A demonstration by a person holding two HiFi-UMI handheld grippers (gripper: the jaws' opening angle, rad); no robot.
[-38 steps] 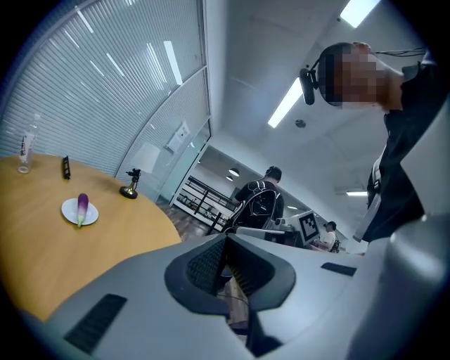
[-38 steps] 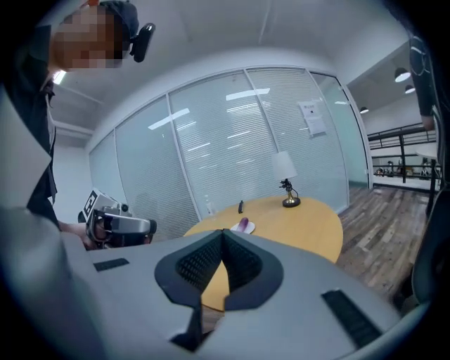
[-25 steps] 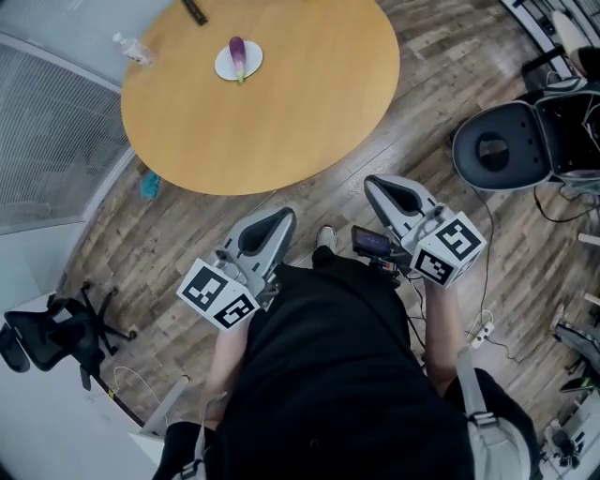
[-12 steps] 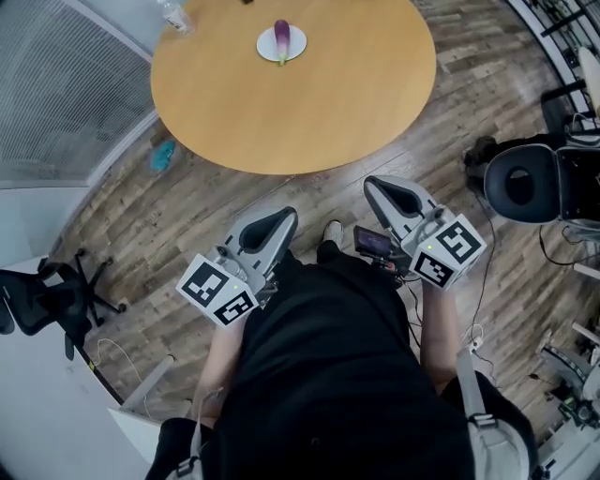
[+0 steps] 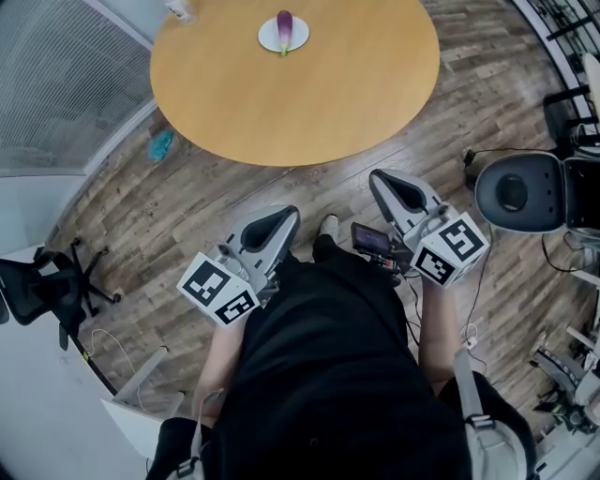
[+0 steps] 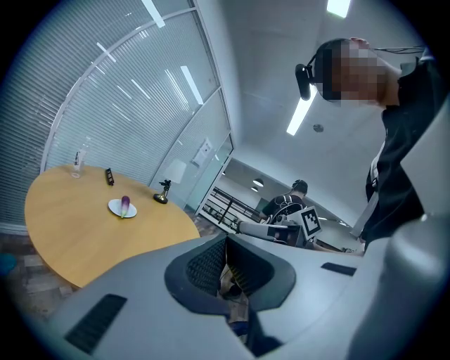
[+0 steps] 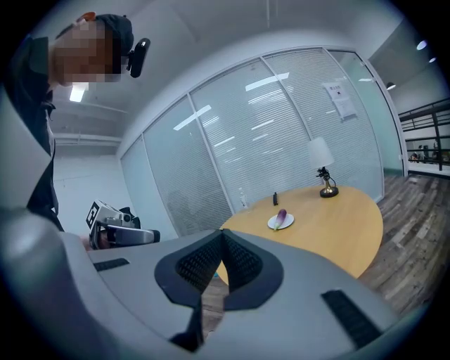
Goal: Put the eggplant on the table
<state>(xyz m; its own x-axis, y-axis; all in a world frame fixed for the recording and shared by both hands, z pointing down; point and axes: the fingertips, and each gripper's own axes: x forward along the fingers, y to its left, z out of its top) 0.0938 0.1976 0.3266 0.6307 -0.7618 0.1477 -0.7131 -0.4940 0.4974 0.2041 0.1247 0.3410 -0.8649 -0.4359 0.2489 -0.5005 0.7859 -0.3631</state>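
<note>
Purple eggplant [image 5: 284, 21] lying lengthwise on a small round white plate [image 5: 270, 39], green stem end toward the near side. Plate set toward the far side of a round light-wooden surface [image 5: 309, 94], with bare wood all round it.

Farther out on the same surface:
- a clear plastic bottle [image 5: 178, 9] at the far left edge
- a small dark flat object [image 6: 109, 176] beyond the plate, kind unclear
- a small desk lamp with a white shade [image 7: 320, 152] to the right of the plate

Behind the surface, a curved glass wall with closed blinds [image 7: 281, 119].

Below and around, a grey-brown wood-plank floor [image 5: 234, 197]. On it, a teal object [image 5: 161, 145] near the left edge of the surface, too small to identify. To the right, a black office chair [image 5: 516, 192]; at the far left, another black chair [image 5: 33, 291].

Nearest of all, the left gripper [image 5: 284, 216] and the right gripper [image 5: 378, 178], side by side above the floor. Both short of the near edge of the surface, pointing toward it and well apart from the eggplant. Behind them, a person in black clothing [image 5: 328, 375].

Left fingers [image 6: 204, 265] clenched, tips together, nothing between them. Right fingers [image 7: 244, 265] likewise clenched and empty.
</note>
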